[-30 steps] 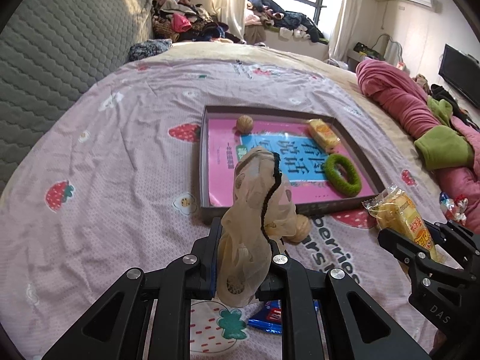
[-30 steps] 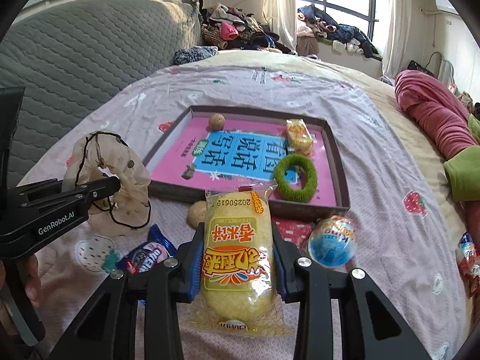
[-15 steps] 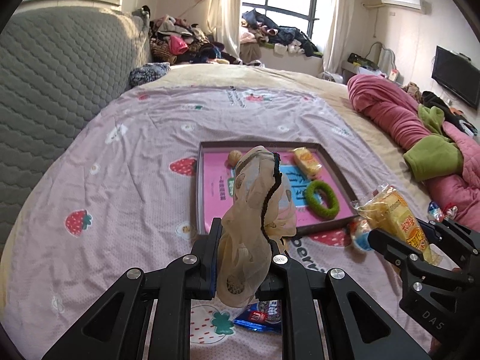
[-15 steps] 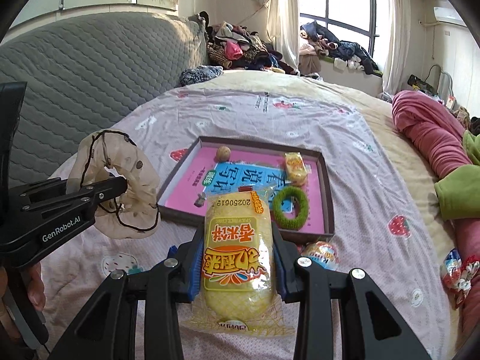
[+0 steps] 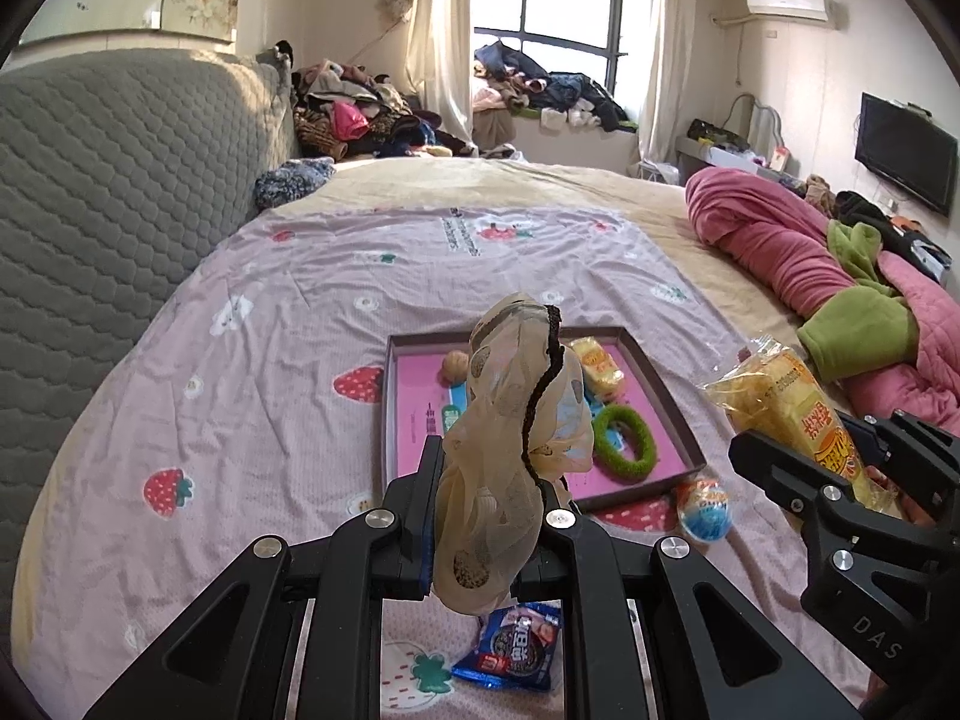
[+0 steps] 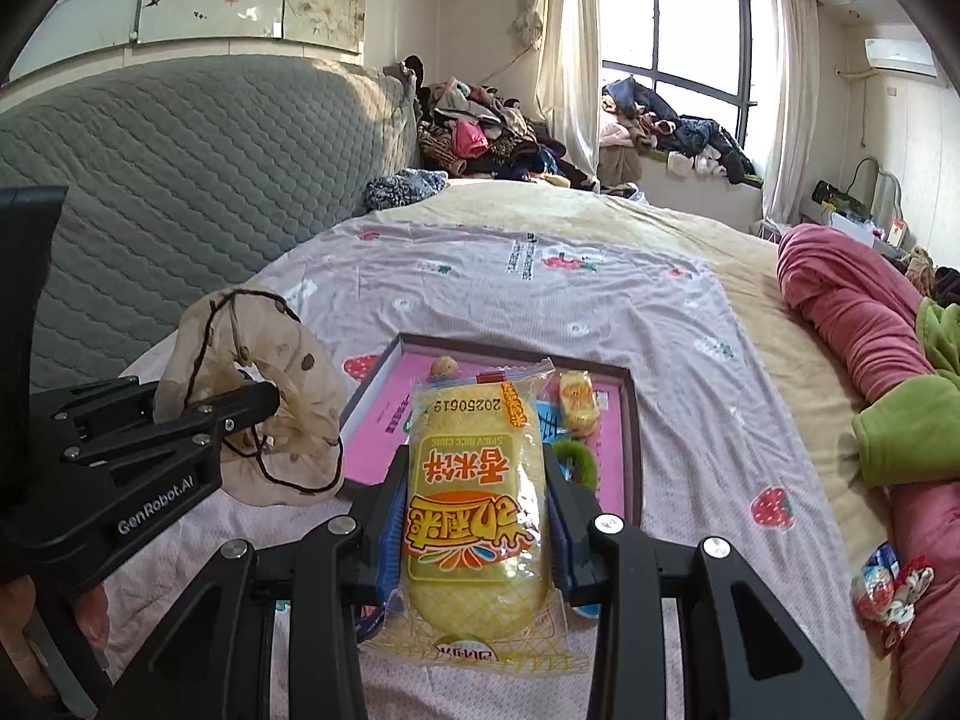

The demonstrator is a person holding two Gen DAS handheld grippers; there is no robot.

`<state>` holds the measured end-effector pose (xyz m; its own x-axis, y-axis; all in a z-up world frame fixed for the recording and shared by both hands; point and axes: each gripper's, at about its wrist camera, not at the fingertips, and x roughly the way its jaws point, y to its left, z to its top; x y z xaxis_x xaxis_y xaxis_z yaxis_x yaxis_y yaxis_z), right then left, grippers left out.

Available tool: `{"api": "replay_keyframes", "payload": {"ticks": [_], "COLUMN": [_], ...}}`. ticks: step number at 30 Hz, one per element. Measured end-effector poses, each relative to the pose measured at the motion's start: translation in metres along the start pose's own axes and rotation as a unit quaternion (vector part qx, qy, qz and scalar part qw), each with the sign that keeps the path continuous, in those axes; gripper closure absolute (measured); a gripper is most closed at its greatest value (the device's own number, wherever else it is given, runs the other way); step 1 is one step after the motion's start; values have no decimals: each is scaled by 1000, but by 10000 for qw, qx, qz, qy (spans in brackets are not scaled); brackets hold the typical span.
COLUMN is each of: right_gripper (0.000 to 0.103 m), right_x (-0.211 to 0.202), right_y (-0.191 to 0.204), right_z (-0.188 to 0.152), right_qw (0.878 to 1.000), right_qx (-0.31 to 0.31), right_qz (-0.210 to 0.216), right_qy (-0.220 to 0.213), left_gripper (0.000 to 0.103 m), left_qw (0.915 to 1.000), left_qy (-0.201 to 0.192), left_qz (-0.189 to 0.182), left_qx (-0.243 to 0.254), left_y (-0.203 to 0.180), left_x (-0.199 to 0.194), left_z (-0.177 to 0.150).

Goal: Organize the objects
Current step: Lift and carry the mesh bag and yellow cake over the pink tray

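Between the fingers of the left gripper (image 5: 487, 531) a beige dotted scrunchie (image 5: 510, 450) with a dark cord edge is pinched, standing up above the tips. The right gripper (image 6: 474, 525) is clamped on a yellow snack packet (image 6: 474, 504), which rises lengthwise between its pads. Ahead of both grippers, on the strawberry-print bedsheet (image 5: 288, 372), lies a shallow brown tray (image 5: 663, 396) with a pink book cover inside. In the tray, beyond the scrunchie, sit a small walnut (image 5: 455, 366), a wrapped yellow cake (image 5: 597, 365) and a green hair ring (image 5: 624, 441). Just outside the tray's near right corner, between the two grippers, rests a blue and white egg-shaped toy (image 5: 703, 507). Under the left gripper, close to its frame, a blue cookie packet (image 5: 521, 654) lies on the sheet. Off to the right of the right gripper a pink quilt (image 6: 852, 312) is bundled up
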<state>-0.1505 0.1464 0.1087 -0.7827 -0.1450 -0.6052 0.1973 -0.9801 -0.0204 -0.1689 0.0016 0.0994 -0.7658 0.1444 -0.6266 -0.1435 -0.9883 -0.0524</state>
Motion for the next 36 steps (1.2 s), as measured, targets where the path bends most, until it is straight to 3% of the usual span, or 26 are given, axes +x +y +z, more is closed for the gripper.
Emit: {"api": "replay_keyframes", "payload": {"ticks": [17,36], "right_gripper": [65,65], "right_x": [2,39], "right_y": [-8,-10], "right_z": [31,60], "right_qw": [9996,9993], "right_qx": [71,-74], "right_qz": [30,-23], "right_qy": [-282,-359], "left_gripper": [86,86], "left_qw": [9997,9995], "left_qy": [-118,-167], "left_qz": [186,252], "left_qx": [81,91], "left_y": [-4,0], "left_x": [10,61], "left_z": [30,62]}}
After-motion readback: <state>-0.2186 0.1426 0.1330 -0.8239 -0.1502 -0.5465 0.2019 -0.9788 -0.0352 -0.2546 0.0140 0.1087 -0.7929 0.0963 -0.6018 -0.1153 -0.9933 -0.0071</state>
